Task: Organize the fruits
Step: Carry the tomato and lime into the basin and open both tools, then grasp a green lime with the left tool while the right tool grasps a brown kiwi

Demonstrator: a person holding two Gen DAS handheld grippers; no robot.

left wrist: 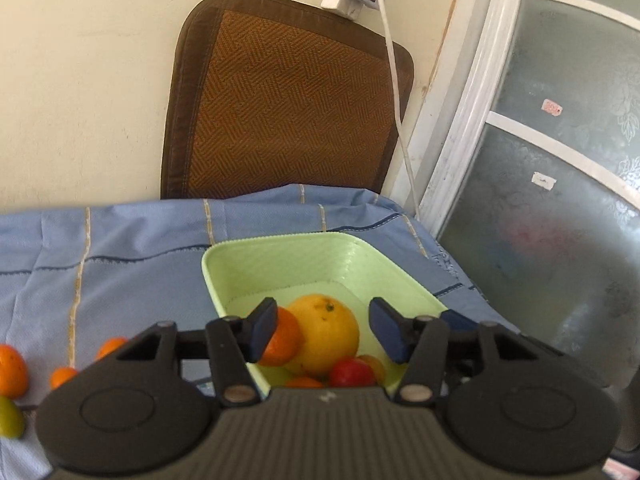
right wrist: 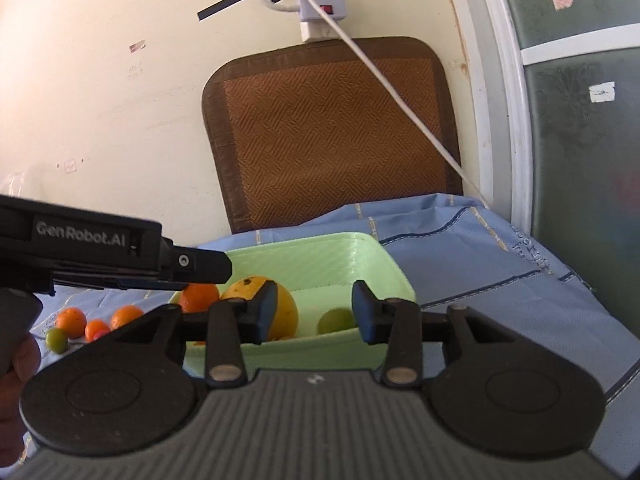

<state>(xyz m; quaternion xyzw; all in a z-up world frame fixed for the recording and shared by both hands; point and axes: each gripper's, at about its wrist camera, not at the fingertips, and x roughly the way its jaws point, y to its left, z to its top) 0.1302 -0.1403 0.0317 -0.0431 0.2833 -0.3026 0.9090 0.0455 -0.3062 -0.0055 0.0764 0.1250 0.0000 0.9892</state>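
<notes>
Grippers – left (left wrist: pixel 324 330), right (right wrist: pixel 314 312) both wide, empty | basket (left wrist: pixel 340 256) – one | yellow orange (left wrist: pixel 326 330) – one

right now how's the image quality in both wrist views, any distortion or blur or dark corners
Left wrist view: strong fisheye bends the window frame into a curve, corners vignette dark, and the large yellow fruit in the green bin is fairly sharp. Right wrist view: same bending and dark corners, soft daylight, no harsh glare, and the left gripper's body at the left edge looks slightly soft.
</notes>
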